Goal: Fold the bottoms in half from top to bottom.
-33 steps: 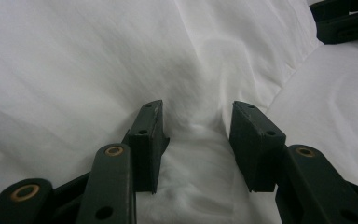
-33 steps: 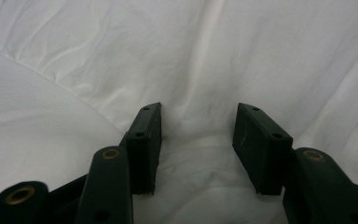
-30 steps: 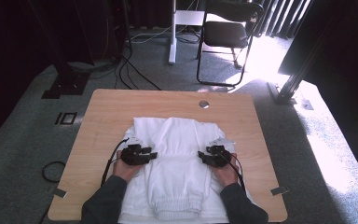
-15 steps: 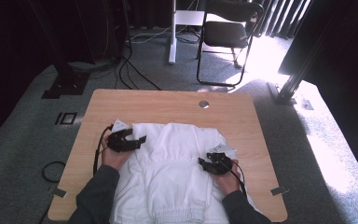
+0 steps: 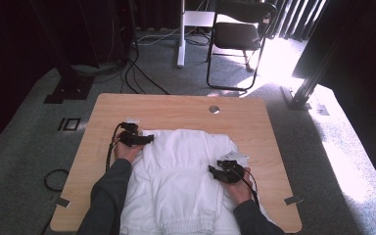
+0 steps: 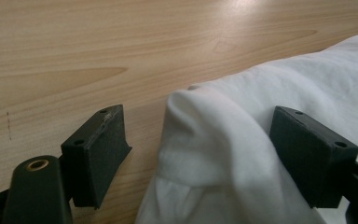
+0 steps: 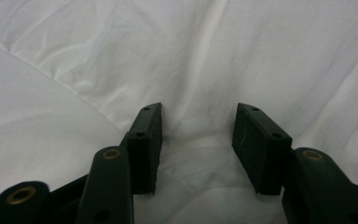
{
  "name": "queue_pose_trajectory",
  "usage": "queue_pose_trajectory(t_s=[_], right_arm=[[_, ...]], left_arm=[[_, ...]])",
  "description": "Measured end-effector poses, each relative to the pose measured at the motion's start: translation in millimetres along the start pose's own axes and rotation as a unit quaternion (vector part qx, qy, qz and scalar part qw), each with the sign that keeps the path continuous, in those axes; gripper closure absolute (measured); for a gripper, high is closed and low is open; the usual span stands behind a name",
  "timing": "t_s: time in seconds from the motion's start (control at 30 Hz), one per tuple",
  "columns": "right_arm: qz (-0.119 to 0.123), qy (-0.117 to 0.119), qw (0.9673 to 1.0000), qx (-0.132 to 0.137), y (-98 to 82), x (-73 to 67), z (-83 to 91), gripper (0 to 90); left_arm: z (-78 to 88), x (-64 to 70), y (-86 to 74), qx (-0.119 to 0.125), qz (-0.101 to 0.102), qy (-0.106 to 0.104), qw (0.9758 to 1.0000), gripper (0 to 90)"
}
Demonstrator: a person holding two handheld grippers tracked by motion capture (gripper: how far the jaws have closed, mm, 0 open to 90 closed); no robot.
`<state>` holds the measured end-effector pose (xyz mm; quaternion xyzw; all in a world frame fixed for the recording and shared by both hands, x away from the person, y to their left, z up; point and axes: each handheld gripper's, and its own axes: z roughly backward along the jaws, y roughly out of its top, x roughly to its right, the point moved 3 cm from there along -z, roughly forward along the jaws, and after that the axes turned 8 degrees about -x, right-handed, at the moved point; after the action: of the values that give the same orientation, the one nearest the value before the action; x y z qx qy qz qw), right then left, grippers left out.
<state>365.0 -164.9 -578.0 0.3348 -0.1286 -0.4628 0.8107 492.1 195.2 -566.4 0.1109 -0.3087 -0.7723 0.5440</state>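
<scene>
A white garment [image 5: 186,166] lies spread on the wooden table [image 5: 176,107], its elastic hem toward the person. My left gripper [image 5: 144,139] sits at the garment's far left corner. In the left gripper view its jaws [image 6: 198,116] have just been opening and stand apart, and a raised fold of the cloth [image 6: 223,154] lies between them, leaning on the right one. My right gripper [image 5: 213,170] rests on the garment's right side. In the right gripper view its jaws [image 7: 198,109] are open on wrinkled white cloth [image 7: 121,56].
Bare wood [image 6: 98,46] lies to the left of and beyond the garment, with a round grommet [image 5: 214,109] near the far edge. A black chair [image 5: 240,34], a white post [image 5: 181,34] and cables [image 5: 142,73] stand on the carpet behind the table.
My left hand has moved from the garment's middle out to its far left corner, pulling that side flat, and its jaws have opened. The right hand has stayed where it was.
</scene>
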Motion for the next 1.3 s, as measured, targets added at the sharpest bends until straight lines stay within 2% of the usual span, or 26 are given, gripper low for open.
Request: queue_pose_trajectory(t_s=[0.17,0.2,0.23,0.27,0.3,0.33,0.4,0.43,0.47,0.5,0.53,0.57,0.6,0.67,0.7,0.77,0.83,0.87,0.9,0.97,1.03,1.13,1.2,1.27,1.3], right_arm=[[-0.010,0.010,0.9998,-0.015,3.6,1.5,1.0,51.0],[-0.016,0.021,0.9993,-0.028,7.5,2.7,2.7,48.7],[-0.014,0.024,0.9992,-0.029,10.3,3.6,4.3,46.9],[-0.008,0.017,0.9996,-0.021,15.2,5.3,8.2,42.8],[-0.005,-0.006,1.0000,0.000,28.3,12.9,18.6,39.6],[-0.005,-0.006,1.0000,0.000,28.3,12.9,18.6,39.6],[-0.028,-0.020,0.9993,0.015,46.4,28.2,27.6,34.1],[-0.049,-0.032,0.9981,0.016,60.0,44.0,28.4,32.5],[-0.049,-0.032,0.9981,0.016,60.0,44.0,28.4,32.5],[-0.082,-0.038,0.9958,0.017,72.7,63.3,23.4,29.0],[-0.082,-0.038,0.9958,0.017,72.7,63.3,23.4,29.0],[-0.097,-0.041,0.9944,0.014,76.4,70.3,19.9,28.3],[-0.126,-0.036,0.9914,0.013,82.0,82.6,11.2,26.7],[-0.149,-0.033,0.9882,0.004,85.7,93.6,-2.0,25.5],[-0.155,-0.032,0.9874,-0.002,86.3,97.1,-8.1,25.4],[-0.179,-0.018,0.9835,-0.015,84.8,103.5,-25.4,23.7],[-0.184,-0.008,0.9823,-0.034,80.0,102.9,-41.6,23.9],[-0.184,-0.008,0.9823,-0.034,80.0,102.9,-41.6,23.9],[-0.168,-0.021,0.9849,-0.035,80.0,98.1,-43.4,27.3],[-0.164,-0.025,0.9853,-0.039,80.5,96.2,-43.5,30.0],[-0.149,-0.030,0.9869,-0.054,81.4,90.8,-42.8,42.5],[-0.109,-0.053,0.9895,-0.078,82.0,83.8,-41.9,68.3],[-0.114,-0.039,0.9895,-0.080,81.9,84.6,-40.6,81.6],[-0.118,-0.036,0.9896,-0.073,82.1,86.5,-37.5,84.3],[-0.113,-0.034,0.9912,-0.060,84.8,87.8,-31.1,84.7]], left_arm=[[1.1,2.3,-0.8,-0.008,-0.012,0.004,0.9999,22.1],[1.7,3.3,-0.9,-0.009,-0.014,-0.002,0.9999,25.9],[2.5,4.4,-1.2,-0.010,-0.015,-0.015,0.9997,31.5],[2.7,5.0,-1.5,-0.011,-0.016,-0.022,0.9996,39.8],[2.7,6.4,-1.5,-0.012,-0.017,-0.024,0.9995,47.0],[2.8,7.0,-1.3,-0.014,-0.021,-0.024,0.9994,47.0],[2.8,7.3,-1.1,-0.018,-0.020,-0.035,0.9990,54.9],[2.8,7.3,-1.0,-0.020,-0.020,-0.037,0.9989,59.8],[2.7,7.5,-0.9,-0.021,-0.021,-0.038,0.9988,59.8],[2.7,7.5,-0.8,-0.024,-0.022,-0.044,0.9985,63.5],[2.7,7.5,-0.8,-0.024,-0.022,-0.044,0.9985,64.7],[2.7,6.8,-0.9,-0.024,-0.021,-0.049,0.9983,64.7],[2.5,6.6,-0.9,-0.024,-0.019,-0.051,0.9982,66.8],[2.4,6.1,-0.8,-0.025,-0.019,-0.055,0.9980,68.0],[2.4,5.8,-1.0,-0.025,-0.020,-0.057,0.9979,68.3],[2.4,5.4,-1.1,-0.025,-0.018,-0.060,0.9977,69.0],[2.4,5.3,-1.1,-0.025,-0.018,-0.061,0.9977,69.3],[2.5,5.3,-1.1,-0.026,-0.018,-0.061,0.9977,69.3],[2.5,5.3,-1.1,-0.026,-0.017,-0.061,0.9977,69.7],[2.4,5.3,-1.1,-0.026,-0.016,-0.062,0.9976,69.9],[2.5,5.6,-1.2,-0.028,-0.014,-0.063,0.9975,71.0],[3.2,6.0,-1.3,-0.031,-0.012,-0.067,0.9972,74.3],[5.5,5.8,-0.8,-0.030,-0.011,-0.068,0.9972,79.5],[10.5,5.7,1.8,-0.027,-0.015,-0.069,0.9971,82.4],[14.8,5.0,4.2,-0.024,-0.021,-0.069,0.9971,83.2]])
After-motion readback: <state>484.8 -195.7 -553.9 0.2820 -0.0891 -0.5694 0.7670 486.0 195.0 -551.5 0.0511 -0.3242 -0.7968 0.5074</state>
